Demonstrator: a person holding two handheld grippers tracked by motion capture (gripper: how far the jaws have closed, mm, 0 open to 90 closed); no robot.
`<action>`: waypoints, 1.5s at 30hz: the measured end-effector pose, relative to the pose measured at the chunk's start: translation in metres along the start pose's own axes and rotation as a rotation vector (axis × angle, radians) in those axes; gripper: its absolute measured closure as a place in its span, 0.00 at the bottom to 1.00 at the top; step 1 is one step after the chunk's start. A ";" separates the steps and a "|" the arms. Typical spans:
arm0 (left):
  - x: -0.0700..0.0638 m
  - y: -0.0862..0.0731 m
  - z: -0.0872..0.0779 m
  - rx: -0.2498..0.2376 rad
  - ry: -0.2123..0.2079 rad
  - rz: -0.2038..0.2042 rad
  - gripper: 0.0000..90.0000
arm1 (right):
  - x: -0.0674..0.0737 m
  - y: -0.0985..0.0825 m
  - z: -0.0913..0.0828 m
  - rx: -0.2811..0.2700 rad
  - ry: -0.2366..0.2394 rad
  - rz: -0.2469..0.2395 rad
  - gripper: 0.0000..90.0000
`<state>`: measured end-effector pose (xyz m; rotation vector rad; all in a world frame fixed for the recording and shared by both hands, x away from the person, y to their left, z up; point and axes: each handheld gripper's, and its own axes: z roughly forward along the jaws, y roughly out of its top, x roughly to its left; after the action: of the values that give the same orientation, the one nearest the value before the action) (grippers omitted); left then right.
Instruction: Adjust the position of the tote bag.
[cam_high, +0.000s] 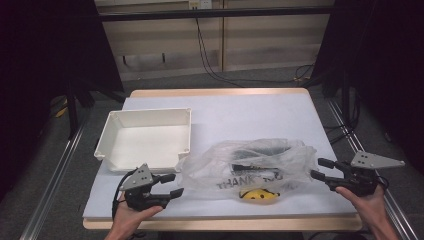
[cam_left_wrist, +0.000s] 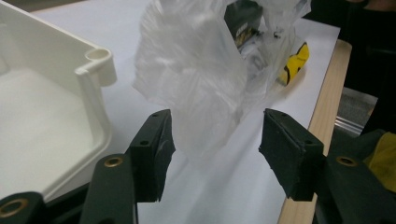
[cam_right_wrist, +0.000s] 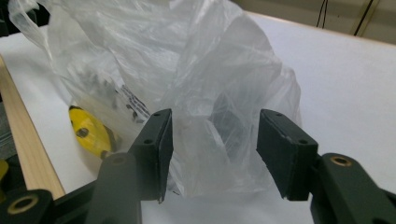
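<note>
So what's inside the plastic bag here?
Through the clear plastic bag a dark item shows, and a yellow piece with black spots lies at its near edge. Crumpled film blurs them, so what they are stays unclear.

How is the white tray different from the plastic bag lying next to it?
The white tray is stiff, opaque and square-walled with nothing in it; the plastic bag is limp, see-through and crumpled, with dark items inside and black lettering. The tray sits toward the table's left; the bag sits between the two grippers. Both rest on the white tabletop.
</note>
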<state>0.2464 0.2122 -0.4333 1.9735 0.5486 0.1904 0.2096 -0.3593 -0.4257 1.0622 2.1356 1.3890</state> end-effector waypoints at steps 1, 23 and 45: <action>0.000 0.002 -0.003 -0.008 0.012 0.004 0.47 | 0.001 0.002 -0.002 -0.011 0.005 -0.004 0.51; -0.020 0.047 0.007 -0.038 -0.041 0.141 0.98 | 0.032 0.037 0.004 -0.041 0.152 -0.106 0.92; -0.036 0.060 0.110 0.255 -0.067 0.234 1.00 | 0.049 0.020 0.081 0.200 0.218 -0.170 1.00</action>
<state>0.2720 0.0847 -0.4263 2.2835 0.3082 0.2066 0.2390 -0.2681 -0.4390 0.8037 2.5013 1.2827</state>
